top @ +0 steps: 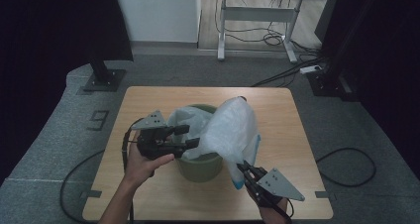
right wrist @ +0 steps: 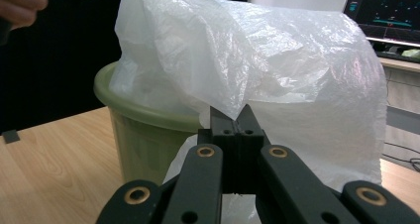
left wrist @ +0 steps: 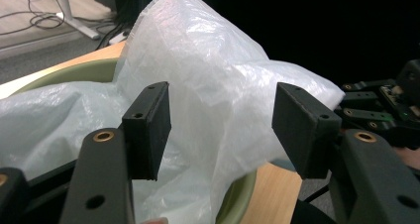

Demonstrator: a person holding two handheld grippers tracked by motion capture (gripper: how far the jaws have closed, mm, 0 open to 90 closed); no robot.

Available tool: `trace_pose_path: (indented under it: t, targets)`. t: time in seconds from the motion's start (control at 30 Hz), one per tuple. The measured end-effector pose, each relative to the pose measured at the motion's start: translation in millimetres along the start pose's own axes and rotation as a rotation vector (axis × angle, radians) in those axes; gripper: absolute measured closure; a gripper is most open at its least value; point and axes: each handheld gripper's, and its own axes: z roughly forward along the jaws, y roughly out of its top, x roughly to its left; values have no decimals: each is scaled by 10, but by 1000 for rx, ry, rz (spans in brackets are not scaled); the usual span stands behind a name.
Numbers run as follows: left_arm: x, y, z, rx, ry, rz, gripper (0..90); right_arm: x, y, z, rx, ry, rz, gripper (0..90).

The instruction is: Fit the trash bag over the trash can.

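Note:
A pale green bin (top: pixel 200 167) stands at the middle of the wooden table (top: pixel 148 100). A thin white plastic bag (top: pixel 230 130) sits partly inside it and billows up over its right rim. My left gripper (top: pixel 187 137) hovers at the bin's left rim, held by a hand. In the left gripper view its jaws stand open (left wrist: pixel 220 125) with the bag (left wrist: pixel 213 70) just beyond the pads, not pinched. My right gripper (top: pixel 242 167) is at the bin's front right. Its jaws (right wrist: pixel 236 117) are shut on the bag's lower edge (right wrist: pixel 257 60), in front of the bin (right wrist: pixel 133 135).
Grey carpet surrounds the table. A black stand base (top: pixel 104 78) sits at the back left and a metal-legged desk (top: pixel 257 16) with loose cables stands behind. A black cable loop (top: pixel 346 167) lies on the floor at the right. A lit monitor (right wrist: pixel 386 11) is behind the bag.

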Motion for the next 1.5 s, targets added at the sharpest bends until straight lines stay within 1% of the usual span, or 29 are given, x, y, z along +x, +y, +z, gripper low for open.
trace_pose_path:
  t: [0.07, 0.17, 0.4, 0.47, 0.5, 0.53, 0.6, 0.67, 0.77, 0.83, 0.9, 0.93, 0.97, 1.03, 1.1, 1.17, 1.23, 1.27, 1.3, 1.37, 1.4, 1.47, 1.5]
  targets:
    - [-15, 28, 39, 11, 2, 6, 402, 6, -7, 0, 0, 1, 1, 890]
    - [-24, 48, 82, 13, 2, 5, 407, 9, -13, -2, 2, 4, -3, 890]
    - [-25, 46, 202, 35, 0, -1, 452, 28, -2, -13, -3, 7, -14, 889]
    - [-20, 26, 244, 44, -18, 3, 511, 32, -2, -11, -1, 7, -16, 889]
    - [-19, 17, 258, 47, -23, 7, 567, 33, -3, -8, -1, 6, -15, 889]
    - [-16, 6, 273, 50, -33, 10, 604, 34, -3, -7, -1, 7, -15, 889]
    - [-8, -15, 295, 51, -52, 5, 673, 35, -3, -7, -1, 7, -14, 889]
    - [6, -34, 307, 57, -62, -1, 744, 37, -3, -10, -1, 9, -16, 889]
    - [31, -61, 300, 56, -68, -11, 841, 43, -1, -25, -2, 14, -15, 889]
    - [54, -78, 279, 44, -65, -19, 887, 43, -4, -32, -7, 29, -14, 889]
    - [85, -95, 256, 34, -48, -28, 894, 34, -8, -39, -9, 41, -2, 888]
    - [108, -104, 242, 30, -38, -36, 894, 28, -11, -41, -9, 46, 6, 867]
    - [134, -114, 227, 25, -29, -45, 895, 23, -15, -45, -12, 54, 10, 827]
    - [193, -135, 193, 17, -12, -68, 895, 25, -19, -59, -27, 61, 19, 705]
    - [244, -156, 162, 13, 4, -85, 895, 24, -21, -85, -39, 92, 35, 615]
    - [303, -189, 119, 6, 17, -106, 896, 26, -27, -131, -52, 109, 50, 539]
    - [347, -221, 78, 4, 30, -119, 895, 2, -50, -206, -69, 117, 66, 515]
    - [373, -242, 54, 2, 35, -129, 896, -13, -62, -232, -70, 113, 72, 509]
    - [391, -258, 36, 2, 40, -136, 896, -47, -87, -270, -68, 98, 77, 501]
    - [416, -285, 0, 3, 51, -142, 896, -108, -135, -308, -59, 83, 85, 491]
    - [431, -299, -23, 4, 57, -144, 895, -147, -169, -320, -51, 66, 87, 484]
    - [469, -326, -73, 3, 69, -150, 895, -225, -240, -332, -29, 38, 110, 470]
    - [489, -339, -100, 0, 72, -157, 895, -264, -273, -330, -21, 35, 127, 464]
